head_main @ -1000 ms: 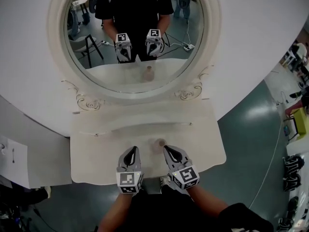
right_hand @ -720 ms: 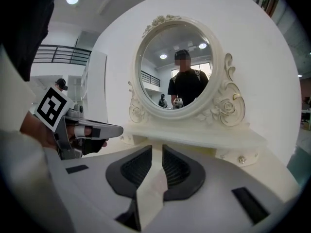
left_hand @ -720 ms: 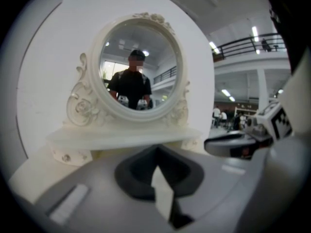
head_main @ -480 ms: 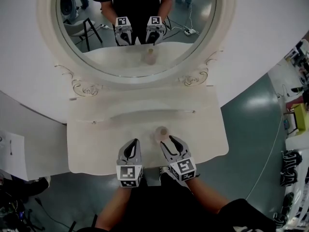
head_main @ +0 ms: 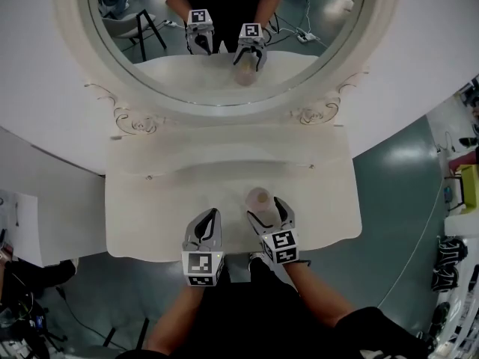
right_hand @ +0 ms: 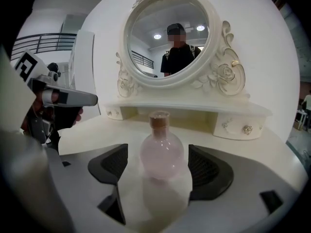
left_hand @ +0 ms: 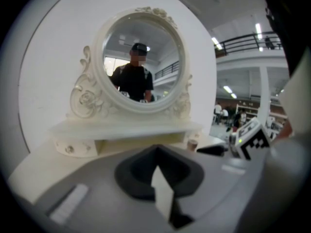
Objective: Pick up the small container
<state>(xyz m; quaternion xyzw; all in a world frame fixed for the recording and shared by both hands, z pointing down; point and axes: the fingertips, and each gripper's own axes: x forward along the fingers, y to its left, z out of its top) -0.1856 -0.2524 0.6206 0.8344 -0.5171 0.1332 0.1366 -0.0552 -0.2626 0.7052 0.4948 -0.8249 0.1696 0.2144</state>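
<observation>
A cream-white carved dressing table (head_main: 150, 215) is standing against a smooth white curved wall panel (head_main: 419, 66). An oval mirror in a scrolled cream frame (head_main: 78, 51) is rising above the table's low drawer shelf (right_hand: 233, 124). A glossy grey-green floor (head_main: 397, 200) is reflecting light. Ceiling strip lights (left_hand: 228, 89) are shining. A dark railing (left_hand: 248, 42), possibly a mezzanine's, is running overhead.

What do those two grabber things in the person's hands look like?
The left gripper and the right gripper are both pale grey, each with two curved fingers lined by black ribbed pads. Each carries a white cube printed with black square patterns. The person wears a black short-sleeved top.
</observation>
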